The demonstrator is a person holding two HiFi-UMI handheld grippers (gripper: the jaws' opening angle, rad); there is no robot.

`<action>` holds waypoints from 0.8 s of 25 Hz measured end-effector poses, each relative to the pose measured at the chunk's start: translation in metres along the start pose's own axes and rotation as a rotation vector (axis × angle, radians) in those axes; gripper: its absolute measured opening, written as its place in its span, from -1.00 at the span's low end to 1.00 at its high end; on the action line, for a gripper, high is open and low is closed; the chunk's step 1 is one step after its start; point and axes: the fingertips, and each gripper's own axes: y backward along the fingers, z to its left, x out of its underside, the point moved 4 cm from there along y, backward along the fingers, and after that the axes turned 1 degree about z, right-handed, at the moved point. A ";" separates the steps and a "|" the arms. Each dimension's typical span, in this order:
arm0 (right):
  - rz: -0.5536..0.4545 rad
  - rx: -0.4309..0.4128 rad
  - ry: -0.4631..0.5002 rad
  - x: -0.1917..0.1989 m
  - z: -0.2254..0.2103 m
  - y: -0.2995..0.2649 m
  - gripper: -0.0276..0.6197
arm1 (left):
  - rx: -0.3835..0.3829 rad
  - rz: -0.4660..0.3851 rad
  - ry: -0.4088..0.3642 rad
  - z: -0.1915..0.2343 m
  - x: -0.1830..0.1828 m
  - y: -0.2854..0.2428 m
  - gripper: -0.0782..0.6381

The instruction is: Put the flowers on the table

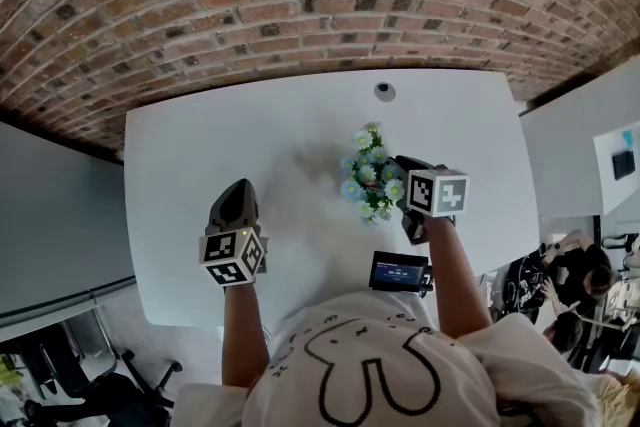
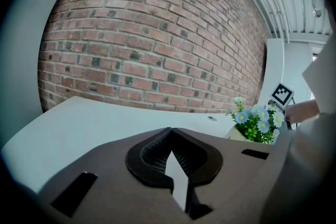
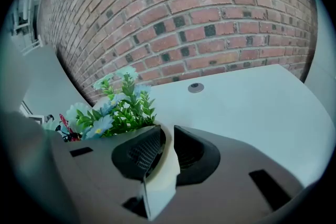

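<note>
A bunch of blue and white artificial flowers point(image 1: 368, 181) with green leaves stands in a cream pot over the middle right of the white table point(image 1: 200, 155). My right gripper point(image 1: 402, 167) is at its right side. In the right gripper view this gripper point(image 3: 167, 132) is shut on the pot's cream rim point(image 3: 164, 165), with the flowers point(image 3: 118, 110) just left of the jaws. I cannot tell whether the pot rests on the table. My left gripper point(image 1: 235, 191) hovers over the table's left half, well apart from the flowers, and is shut point(image 2: 169, 136) and empty. From there the flowers point(image 2: 257, 120) show at the right.
A brick wall point(image 1: 300, 5) runs behind the table. A round grommet point(image 1: 384, 91) sits near the table's far edge. A black device with a screen point(image 1: 400, 272) lies at the near edge by my right arm. People point(image 1: 570, 285) sit at the right, and an office chair point(image 1: 130, 385) at the lower left.
</note>
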 end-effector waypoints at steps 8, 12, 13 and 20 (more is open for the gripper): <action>-0.034 0.011 -0.018 0.002 0.002 0.017 -0.73 | 0.007 -0.019 -0.002 -0.004 -0.002 0.011 -0.78; -0.065 0.020 -0.027 0.002 0.002 0.028 -0.73 | 0.018 -0.033 -0.009 -0.007 -0.005 0.018 -0.78; -0.074 0.023 -0.033 0.003 0.002 0.031 -0.73 | 0.021 -0.036 -0.013 -0.008 -0.005 0.020 -0.78; -0.119 0.042 -0.046 0.013 0.011 0.052 -0.73 | 0.050 -0.051 -0.034 -0.011 -0.008 0.033 -0.78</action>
